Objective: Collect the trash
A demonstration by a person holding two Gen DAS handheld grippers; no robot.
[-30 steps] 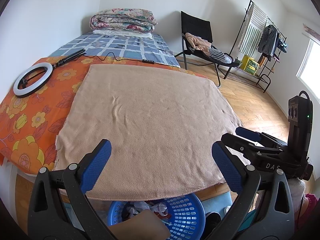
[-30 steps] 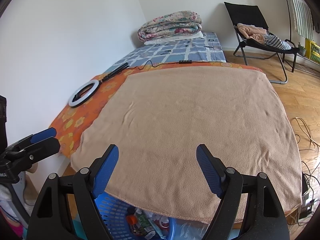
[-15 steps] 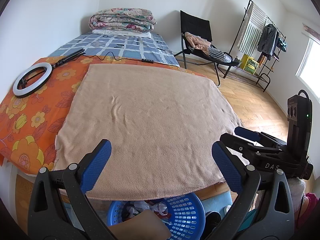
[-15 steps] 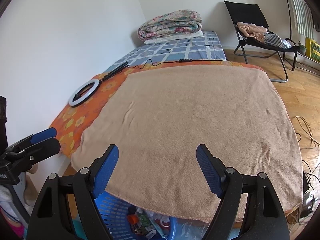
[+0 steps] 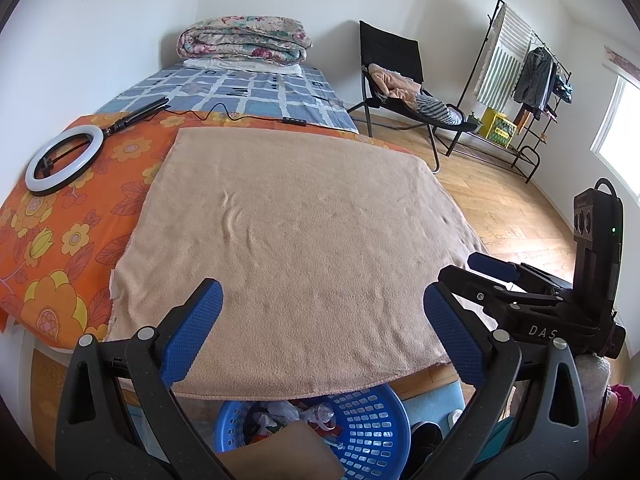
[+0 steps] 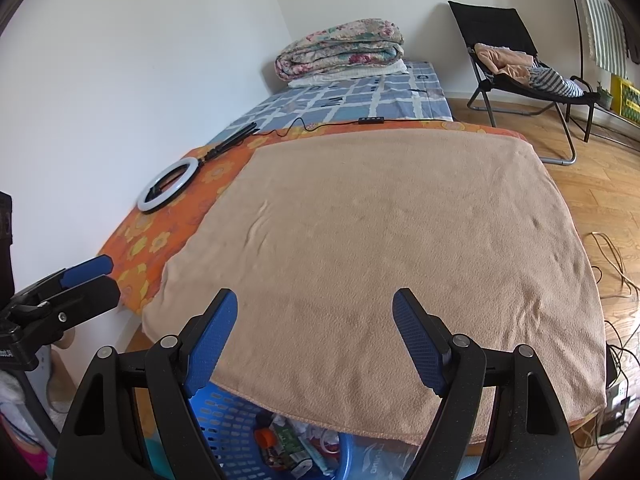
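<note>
A blue plastic basket [image 5: 368,420] holding several pieces of trash [image 5: 288,416] stands on the floor under the front edge of the bed; it also shows in the right wrist view [image 6: 224,424] with wrappers [image 6: 292,440] inside. My left gripper [image 5: 322,328] is open and empty above the front edge of the beige towel [image 5: 296,232]. My right gripper [image 6: 314,336] is open and empty over the same towel [image 6: 380,240]. The right gripper also shows at the right of the left wrist view [image 5: 496,276], and the left gripper at the left of the right wrist view [image 6: 84,276].
A ring light [image 5: 64,158] with its cable lies on the orange flowered sheet [image 5: 60,232] at the left. A folded quilt [image 5: 244,40] sits at the bed's far end. A black chair [image 5: 400,80] with clothes and a clothes rack [image 5: 520,72] stand on the wooden floor at the right.
</note>
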